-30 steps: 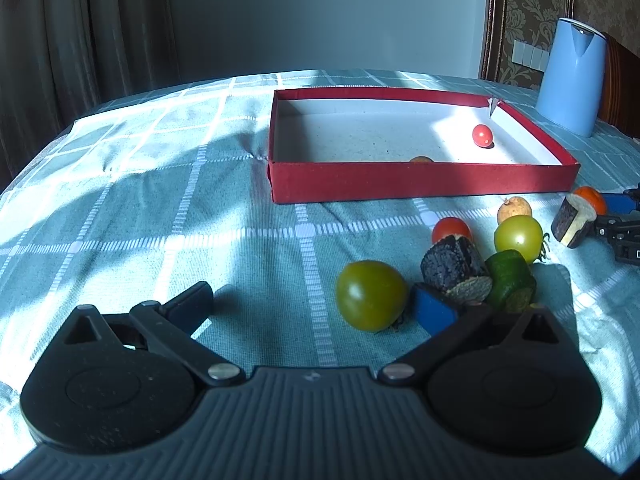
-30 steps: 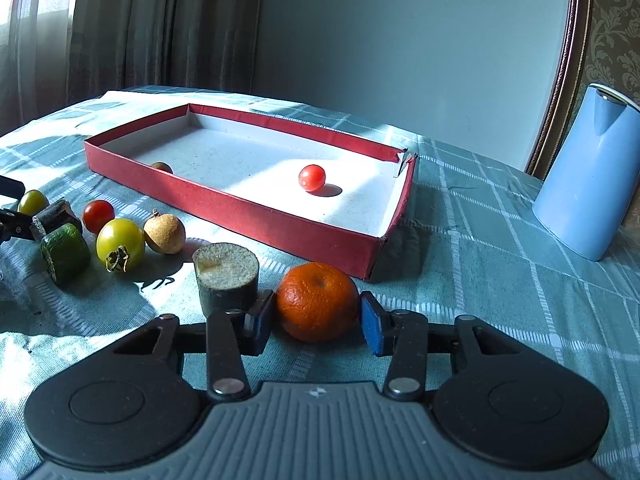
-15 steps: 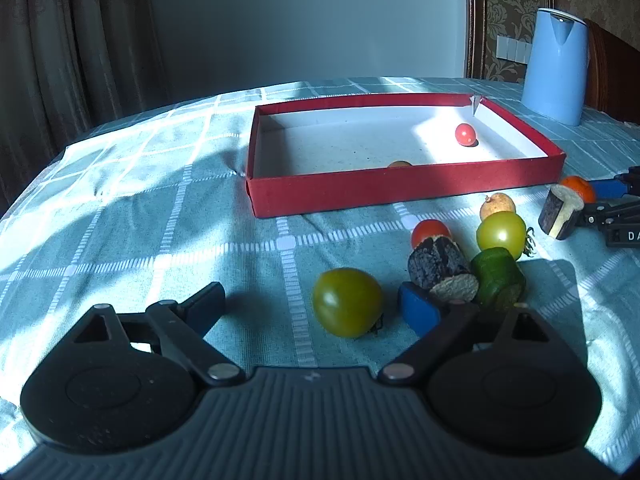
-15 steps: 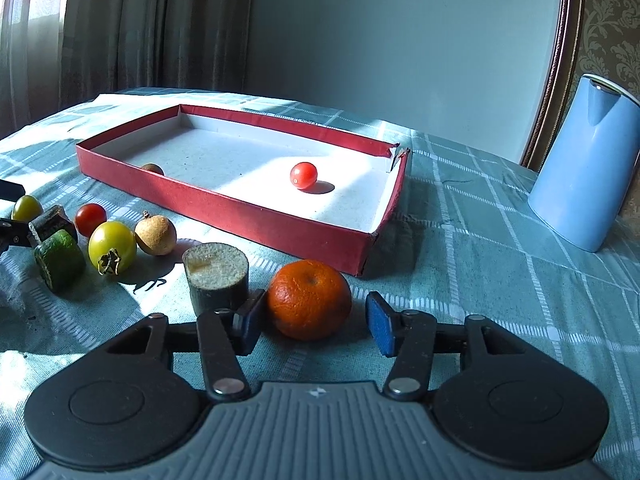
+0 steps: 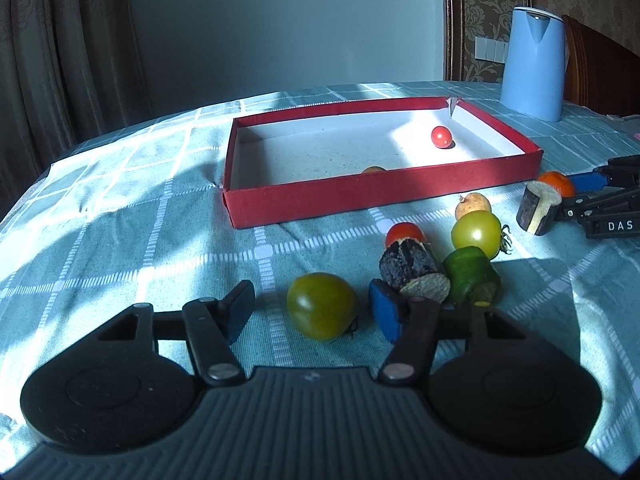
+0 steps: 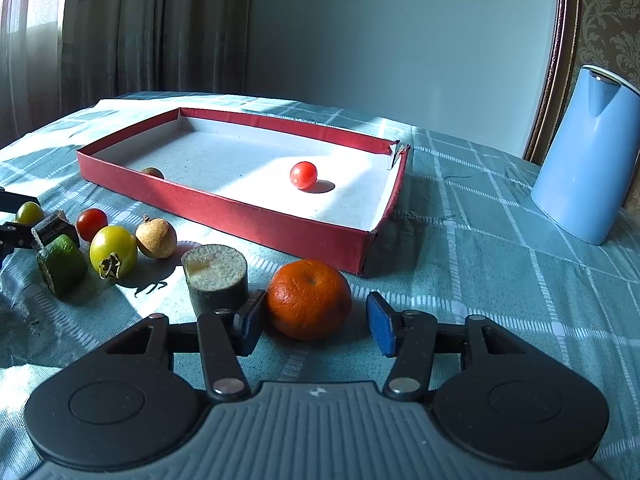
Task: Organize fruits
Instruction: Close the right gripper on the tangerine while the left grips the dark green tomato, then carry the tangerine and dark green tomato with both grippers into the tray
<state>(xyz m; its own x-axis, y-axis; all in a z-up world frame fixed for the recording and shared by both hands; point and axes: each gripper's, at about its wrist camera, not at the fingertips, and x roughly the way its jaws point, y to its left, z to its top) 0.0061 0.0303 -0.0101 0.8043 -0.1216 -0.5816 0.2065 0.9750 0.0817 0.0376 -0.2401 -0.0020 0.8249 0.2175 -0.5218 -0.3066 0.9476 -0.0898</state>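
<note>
My left gripper (image 5: 312,312) is open around a dark green tomato (image 5: 322,306) that rests on the cloth, touching neither pad. My right gripper (image 6: 316,322) is open around an orange mandarin (image 6: 309,299), with its left pad close to the fruit. A red box (image 5: 384,194) holds a red cherry tomato (image 5: 441,136) and a small brown fruit (image 5: 374,169). Outside lie a red tomato (image 5: 405,232), a yellow-green tomato (image 5: 476,233), a tan longan (image 5: 472,205), a green chunk (image 5: 472,276) and two dark cut cylinders (image 5: 412,268) (image 6: 216,276).
A blue kettle (image 6: 588,160) stands at the right on the teal checked tablecloth (image 5: 120,220). A curtain (image 5: 60,60) hangs behind on the left. The right gripper also shows at the right edge of the left wrist view (image 5: 600,204).
The left gripper's jaws have narrowed around the green tomato. The right gripper's jaws have widened a little around the mandarin. Both views have shifted slightly.
</note>
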